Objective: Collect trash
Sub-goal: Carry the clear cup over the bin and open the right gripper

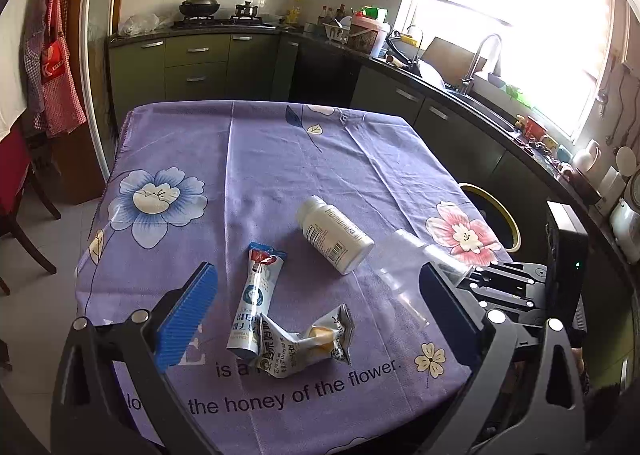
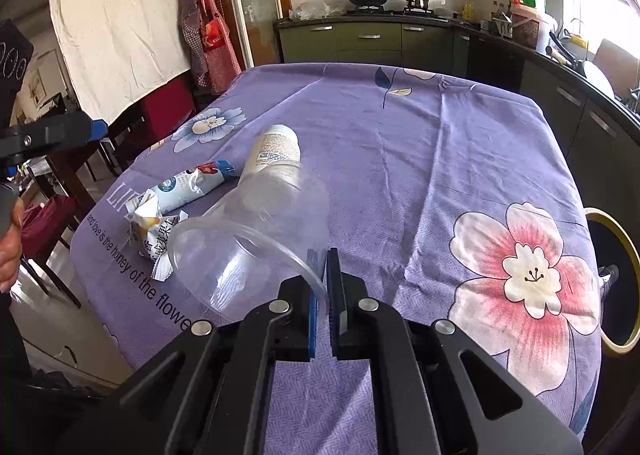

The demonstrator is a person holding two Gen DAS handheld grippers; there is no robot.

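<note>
My right gripper [image 2: 323,275] is shut on the rim of a clear plastic cup [image 2: 256,231], which it holds tilted over the purple tablecloth; the cup also shows in the left wrist view [image 1: 404,275]. My left gripper [image 1: 316,295] is open and empty above the near table edge. Between its fingers lie a blue and white wrapper [image 1: 256,295] and a crumpled snack packet [image 1: 308,343]. A white bottle [image 1: 334,233] lies on its side behind them. The bottle [image 2: 276,151], wrapper [image 2: 188,187] and packet [image 2: 154,231] also show in the right wrist view.
A bin with a yellow rim [image 2: 612,279] stands on the floor right of the table, also in the left wrist view [image 1: 492,215]. The table with its purple flowered cloth [image 1: 280,159] fills the middle. Kitchen counters run along the back and right. Chairs [image 1: 24,223] stand at the left.
</note>
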